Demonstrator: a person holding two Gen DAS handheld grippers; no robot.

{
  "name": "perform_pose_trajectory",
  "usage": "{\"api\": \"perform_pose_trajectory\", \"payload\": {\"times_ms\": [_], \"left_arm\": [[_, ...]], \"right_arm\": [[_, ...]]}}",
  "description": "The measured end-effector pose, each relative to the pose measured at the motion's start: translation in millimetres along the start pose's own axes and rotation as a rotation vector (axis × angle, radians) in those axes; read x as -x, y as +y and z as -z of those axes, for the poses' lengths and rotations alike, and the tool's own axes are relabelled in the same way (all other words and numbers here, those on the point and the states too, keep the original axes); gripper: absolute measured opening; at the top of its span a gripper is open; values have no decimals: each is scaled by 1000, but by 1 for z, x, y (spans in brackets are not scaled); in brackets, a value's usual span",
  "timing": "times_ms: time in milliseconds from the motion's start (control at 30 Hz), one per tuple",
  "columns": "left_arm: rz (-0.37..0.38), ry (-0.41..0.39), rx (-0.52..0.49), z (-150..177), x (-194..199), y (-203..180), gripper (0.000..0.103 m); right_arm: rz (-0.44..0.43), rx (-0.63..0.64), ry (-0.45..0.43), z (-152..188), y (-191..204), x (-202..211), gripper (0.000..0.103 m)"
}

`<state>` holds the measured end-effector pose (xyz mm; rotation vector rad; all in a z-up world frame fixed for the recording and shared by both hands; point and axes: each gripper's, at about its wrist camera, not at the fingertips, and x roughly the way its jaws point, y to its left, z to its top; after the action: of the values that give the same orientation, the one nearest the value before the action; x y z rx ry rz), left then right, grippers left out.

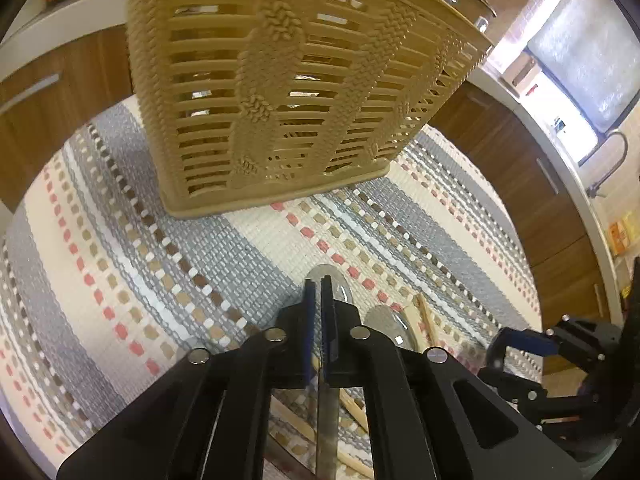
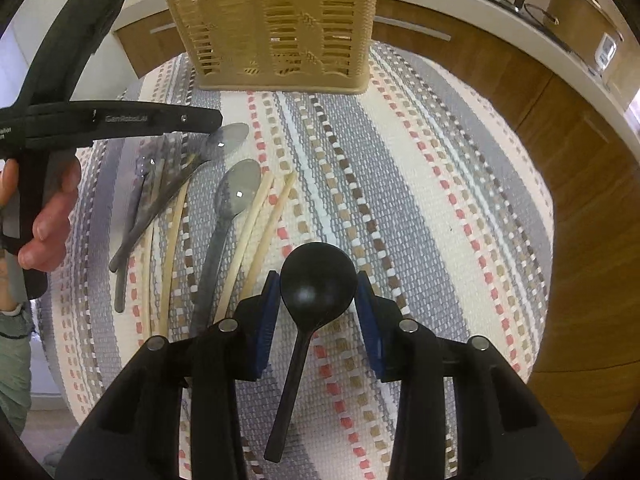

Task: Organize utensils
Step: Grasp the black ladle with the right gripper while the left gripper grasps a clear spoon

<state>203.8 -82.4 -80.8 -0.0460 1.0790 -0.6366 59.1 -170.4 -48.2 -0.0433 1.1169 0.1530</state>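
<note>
Striped woven cloth (image 2: 420, 200) covers the table, and at its far edge stands the tan slatted basket (image 2: 276, 28), upright; through its slats glints of metal suggest something may already sit inside, though what cannot be told. Most of the sorting looks still to do, since loose utensils lie in a cluster toward the cloth's left side in the right wrist view: two grey spoons (image 2: 234, 200) with a third partly hidden beneath the left gripper's body, and several pale chopsticks (image 2: 256, 232) lying among them, all pointing roughly toward the basket. Nearer the near edge, the right gripper (image 2: 318, 280) has its jaws around the bowl of a black spoon (image 2: 318, 276), pads pressing its sides while the spoon's handle trails back over the cloth. In its own view the left gripper (image 1: 320, 308) has its jaws clamped on the thin handle of a metal spoon (image 1: 334, 286), whose bowl shows just past the fingertips.
</note>
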Motion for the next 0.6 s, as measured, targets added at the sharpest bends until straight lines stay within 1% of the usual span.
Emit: {"api": "perform_pose_trajectory", "payload": {"times_ms": [33,67,100,133,233,267,333,367,400,433,467,500,533,600], "left_arm": [[-3,-2,-6,1,1,-1,18],[-8,-2,-14,1,2,-2,32],[-19,-4,-31,2,4,-5,36],[-29,-9,-48,2,6,-9,38],[-73,13,-96,1,3,-23,38],[-121,50,-109,1,-3,-27,38],[-170,88,-124,0,-12,-31,37],[-195,80,-145,0,-14,-36,37],[-228,88,-164,0,-16,-40,37],[-250,91,-172,0,-17,-42,33],[-287,84,-184,0,-18,-45,21],[-303,78,-189,0,-18,-46,15],[-315,72,-189,-1,-19,-47,7],[-270,65,-167,-3,-16,-41,7]], "right_arm": [[0,2,-1,1,0,-1,35],[0,3,-1,1,2,-3,35],[-5,2,0,1,2,-6,35],[-12,1,0,2,1,-6,35],[-26,-1,-2,2,1,-9,35],[-30,-3,-2,2,1,-11,35],[-36,-6,-3,2,-2,-13,35],[-39,-8,-5,3,-3,-13,35],[-41,-11,-6,3,-4,-13,35],[-44,-15,-8,4,-5,-13,35],[-48,-20,-10,4,-7,-12,35],[-49,-24,-11,4,-8,-12,35],[-51,-28,-15,6,-10,-8,35],[-55,-36,-22,5,-12,-5,35]]}}
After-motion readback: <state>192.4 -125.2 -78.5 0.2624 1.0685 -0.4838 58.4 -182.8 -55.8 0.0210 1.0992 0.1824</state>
